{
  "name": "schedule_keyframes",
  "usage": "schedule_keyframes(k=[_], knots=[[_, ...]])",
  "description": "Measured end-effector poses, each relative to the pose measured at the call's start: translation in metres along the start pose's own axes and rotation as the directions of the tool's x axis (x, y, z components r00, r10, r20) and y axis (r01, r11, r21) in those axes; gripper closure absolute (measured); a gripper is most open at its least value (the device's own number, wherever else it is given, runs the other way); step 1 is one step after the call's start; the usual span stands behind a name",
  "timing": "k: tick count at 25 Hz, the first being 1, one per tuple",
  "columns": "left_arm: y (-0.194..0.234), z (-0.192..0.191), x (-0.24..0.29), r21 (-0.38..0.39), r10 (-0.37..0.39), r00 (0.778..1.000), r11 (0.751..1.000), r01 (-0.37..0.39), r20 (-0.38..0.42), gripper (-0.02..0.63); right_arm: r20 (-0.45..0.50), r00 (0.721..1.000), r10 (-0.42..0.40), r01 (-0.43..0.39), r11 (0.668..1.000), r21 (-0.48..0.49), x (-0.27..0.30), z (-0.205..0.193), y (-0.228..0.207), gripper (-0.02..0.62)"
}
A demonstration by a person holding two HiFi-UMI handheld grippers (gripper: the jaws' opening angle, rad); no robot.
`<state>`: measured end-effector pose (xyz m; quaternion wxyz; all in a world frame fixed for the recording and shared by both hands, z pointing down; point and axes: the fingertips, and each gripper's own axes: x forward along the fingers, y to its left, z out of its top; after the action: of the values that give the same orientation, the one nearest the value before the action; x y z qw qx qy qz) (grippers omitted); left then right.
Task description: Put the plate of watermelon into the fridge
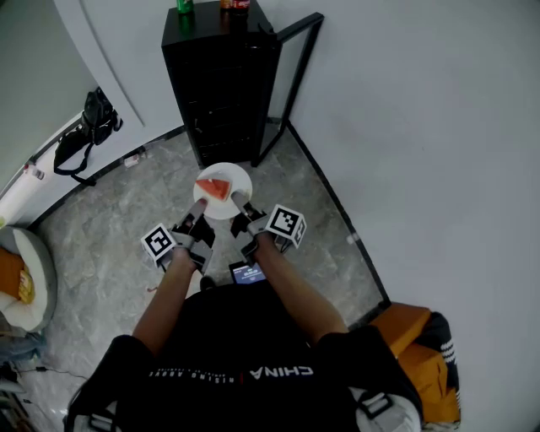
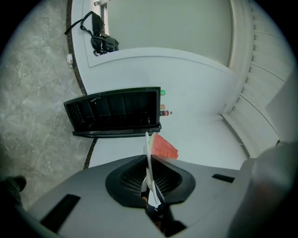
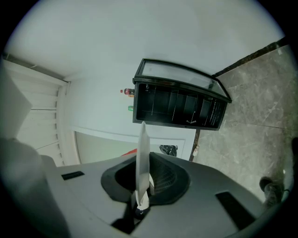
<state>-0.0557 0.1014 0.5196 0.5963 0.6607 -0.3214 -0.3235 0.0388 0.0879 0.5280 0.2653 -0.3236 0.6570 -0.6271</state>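
You've got both tongs on the plate (image 1: pixel 224 192), one on each side of its near rim, and it hangs in the air over the grey marbled floor (image 1: pixel 110 228). The left tongs (image 1: pixel 198 207) are clamped on the rim. In the left gripper view the white edge runs thin and upright between the jaws. The right tongs (image 1: pixel 238 201) are clamped on it as well, and the right gripper view shows the same pale edge pinched deep between its jaws.

The watermelon slice (image 1: pixel 214 187) lies on the plate, a red wedge near the middle and a little towards your left side. From the left gripper view it shows just right of the plate's edge. From the right gripper view only a sliver of red peeks out to the left of that edge.

Straight ahead of the plate stands the fridge (image 1: pixel 224 84), tall and black, against the pale wall (image 1: pixel 405 126). Its door (image 1: pixel 291 76) is swung open to your right, and the inside is dark, with shelves just visible in both gripper views. The plate is near the fridge's foot but outside it.

On top of the fridge stand a green bottle (image 1: pixel 184 6) and a dark bottle (image 1: pixel 236 4). Off to your left, a black bag (image 1: pixel 89 126) lies by the wall.
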Motion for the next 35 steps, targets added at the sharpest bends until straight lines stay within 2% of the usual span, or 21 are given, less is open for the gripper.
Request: schedule_keyframes(k=[8,14,21,30,35], knots=[[0.002,0.008,-0.001,-0.011,0.002,1.000,1.000,-0.002,-0.002,0.568,0.002,1.000,-0.006,0.006,1.000,-0.003,0.008,-0.003,0.000,0.563],[0.003,-0.003,0.003,-0.050,-0.017,1.000,0.999,0.018,0.015,0.568,0.002,1.000,0.003,-0.003,1.000,0.019,-0.002,0.004,-0.004,0.563],[0.004,-0.007,0.009,-0.042,-0.008,1.000,0.999,0.009,0.008,0.568,-0.005,1.000,0.001,-0.001,0.999,0.035,-0.004,0.010,-0.008,0.563],[0.004,-0.010,0.014,-0.028,0.002,0.999,1.000,-0.001,0.035,0.568,-0.062,0.998,0.004,-0.003,1.000,0.029,-0.001,0.018,-0.010,0.563],[0.017,-0.008,0.012,-0.061,0.026,0.998,0.998,-0.022,0.058,0.568,-0.088,0.996,-0.022,0.027,0.998,0.049,0.005,0.014,-0.023,0.563]])
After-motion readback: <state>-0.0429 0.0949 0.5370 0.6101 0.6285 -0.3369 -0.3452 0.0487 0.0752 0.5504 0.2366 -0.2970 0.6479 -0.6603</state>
